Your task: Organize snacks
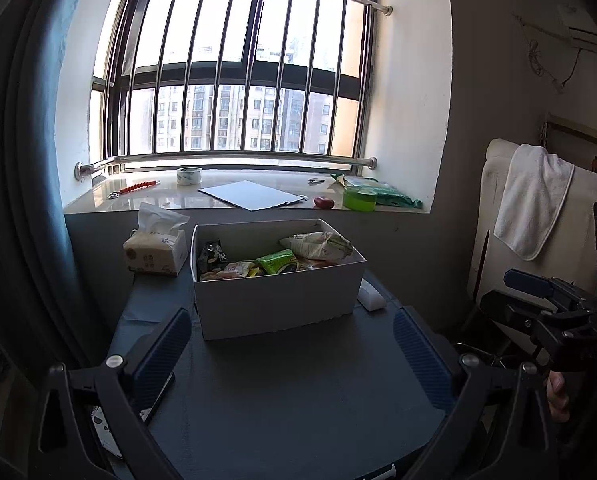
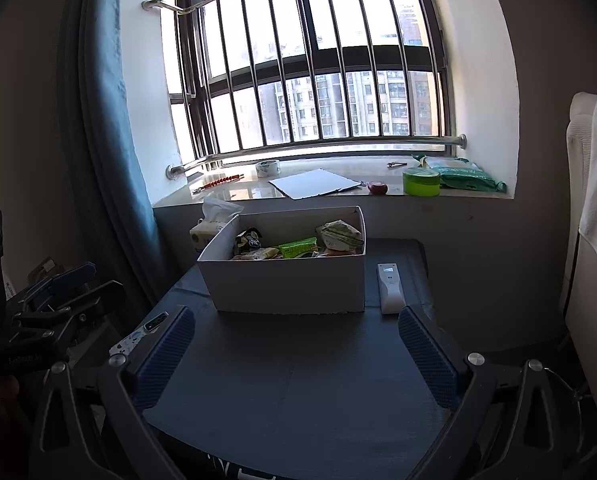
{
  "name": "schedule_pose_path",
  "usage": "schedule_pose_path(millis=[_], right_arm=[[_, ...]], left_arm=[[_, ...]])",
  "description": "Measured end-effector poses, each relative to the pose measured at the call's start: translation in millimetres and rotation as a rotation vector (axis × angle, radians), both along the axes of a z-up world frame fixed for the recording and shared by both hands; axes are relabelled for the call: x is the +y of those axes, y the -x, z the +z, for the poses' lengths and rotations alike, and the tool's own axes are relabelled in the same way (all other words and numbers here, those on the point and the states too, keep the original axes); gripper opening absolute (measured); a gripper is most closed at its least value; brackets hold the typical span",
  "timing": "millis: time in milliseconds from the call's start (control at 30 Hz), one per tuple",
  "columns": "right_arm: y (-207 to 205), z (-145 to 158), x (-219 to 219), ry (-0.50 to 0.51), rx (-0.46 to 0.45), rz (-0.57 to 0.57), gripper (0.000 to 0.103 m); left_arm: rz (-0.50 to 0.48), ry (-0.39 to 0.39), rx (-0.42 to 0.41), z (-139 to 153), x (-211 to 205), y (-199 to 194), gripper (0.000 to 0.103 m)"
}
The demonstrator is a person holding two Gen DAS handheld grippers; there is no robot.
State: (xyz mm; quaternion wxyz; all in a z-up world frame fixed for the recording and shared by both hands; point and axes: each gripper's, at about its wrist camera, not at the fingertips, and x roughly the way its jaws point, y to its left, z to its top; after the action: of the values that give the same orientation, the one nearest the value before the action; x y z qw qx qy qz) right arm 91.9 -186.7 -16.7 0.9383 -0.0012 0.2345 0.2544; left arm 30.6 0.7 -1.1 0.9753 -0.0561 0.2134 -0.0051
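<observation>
A white cardboard box [image 1: 278,300] [image 2: 290,284] stands on the dark table [image 1: 290,392] [image 2: 294,380], holding several snack packets: a green one [image 1: 276,261] [image 2: 298,247], a pale crinkled bag [image 1: 318,245] [image 2: 340,234] and a dark packet [image 1: 212,254] [image 2: 248,240]. My left gripper [image 1: 292,344] is open, held back from the box's near wall with nothing between its fingers. My right gripper [image 2: 296,344] is open too, also short of the box and holding nothing. Each gripper shows at the edge of the other's view.
A tissue pack [image 1: 156,248] [image 2: 208,228] sits left of the box, a white remote [image 2: 390,288] [image 1: 370,296] right of it, a phone [image 2: 138,338] at the table's left edge. The windowsill carries a tape roll [image 1: 189,176], white sheet [image 1: 250,195], green tub [image 1: 359,197]. A towel-draped chair [image 1: 534,204] stands right.
</observation>
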Motion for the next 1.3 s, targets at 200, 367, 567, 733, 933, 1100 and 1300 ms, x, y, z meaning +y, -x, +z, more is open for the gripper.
schedule_pose_path(millis=[200,367,567,733,933,1100,1300], right_arm=[[1.1,0.2,2.4,0.006,-0.003,0.008,0.103],[2.7,0.9,3.2,0.006,-0.005,0.013,0.103],[1.5,0.6,2.4,0.004,-0.003,0.013,0.103],[1.4,0.4,2.4,0.003,-0.003,0.014,0.103],[2.0,-0.8,2.0,0.000,-0.003,0.015,0.103],[2.3,-1.0,1.8,0.000,-0.004,0.015,0.103],[3.1,-1.1,1.7,-0.001,-0.003,0.016,0.103]], left_arm=[[0.000,-0.001,0.003,-1.2,0.2,-1.1,0.103],[0.000,-0.003,0.004,-1.8,0.2,-1.3,0.103],[-0.002,-0.004,0.008,-3.0,0.9,-2.5,0.103],[-0.004,-0.004,0.010,-3.6,1.2,-1.5,0.103],[-0.005,-0.004,0.011,-3.8,1.5,-1.7,0.103],[-0.002,-0.011,0.013,-3.7,1.2,-1.5,0.103],[0.001,-0.012,0.014,-3.6,1.2,-1.2,0.103]])
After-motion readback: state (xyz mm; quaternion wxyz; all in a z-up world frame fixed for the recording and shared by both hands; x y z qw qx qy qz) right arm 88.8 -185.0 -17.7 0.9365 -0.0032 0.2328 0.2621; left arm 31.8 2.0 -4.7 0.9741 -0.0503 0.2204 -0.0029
